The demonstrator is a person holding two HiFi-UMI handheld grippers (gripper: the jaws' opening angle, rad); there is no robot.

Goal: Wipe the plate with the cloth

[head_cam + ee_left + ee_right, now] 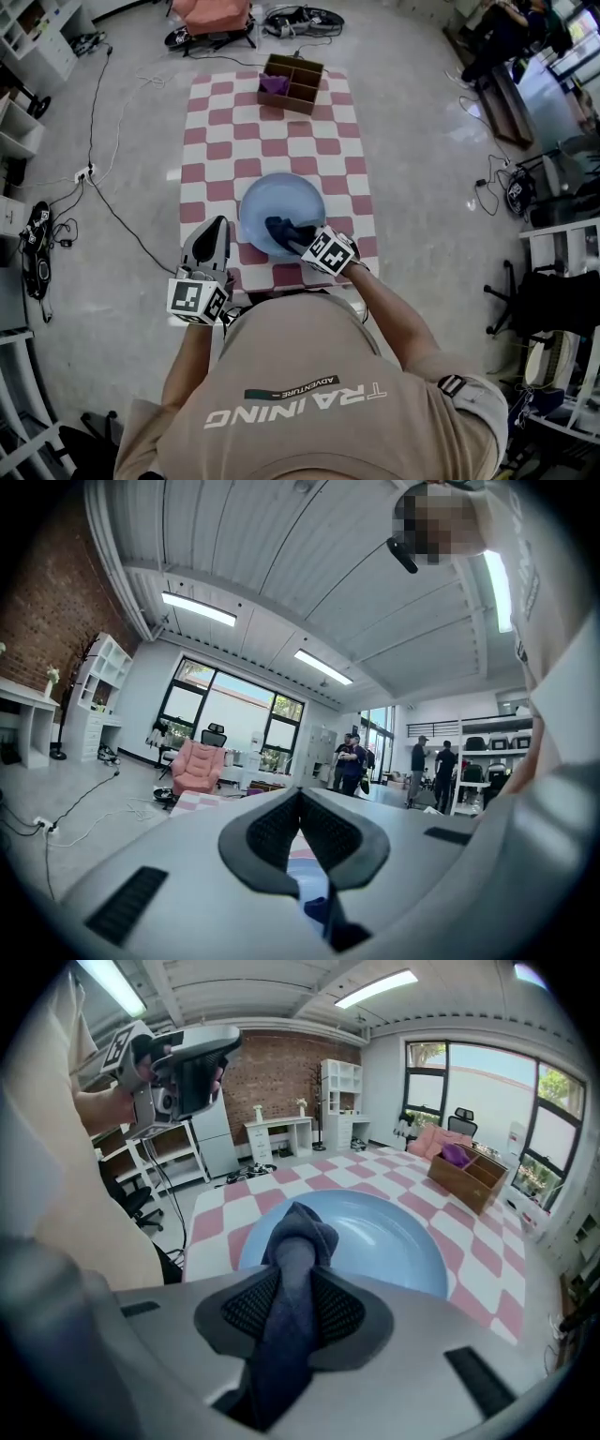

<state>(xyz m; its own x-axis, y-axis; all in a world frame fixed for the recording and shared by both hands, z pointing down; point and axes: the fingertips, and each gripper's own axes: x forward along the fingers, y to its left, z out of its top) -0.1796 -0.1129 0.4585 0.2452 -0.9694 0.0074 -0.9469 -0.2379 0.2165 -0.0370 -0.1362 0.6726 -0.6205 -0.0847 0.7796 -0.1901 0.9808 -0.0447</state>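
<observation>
A light blue plate (281,199) lies on the pink-and-white checked table (216,150), near its front edge. My right gripper (298,242) reaches over the plate's near side, shut on a bunched dark blue cloth (284,229). In the right gripper view the cloth (298,1232) runs between the pads and its wad hangs over the plate (394,1237). My left gripper (219,223) is held off the table's front left corner, beside the plate and apart from it. Its jaws meet with nothing between them (300,794). It also shows raised at the upper left of the right gripper view (187,1063).
A wooden divided box (292,80) holding a purple cloth (274,84) stands at the table's far end. Cables and a power strip (84,173) lie on the floor to the left. A pink chair (211,14) stands beyond the table, and shelves line both sides of the room.
</observation>
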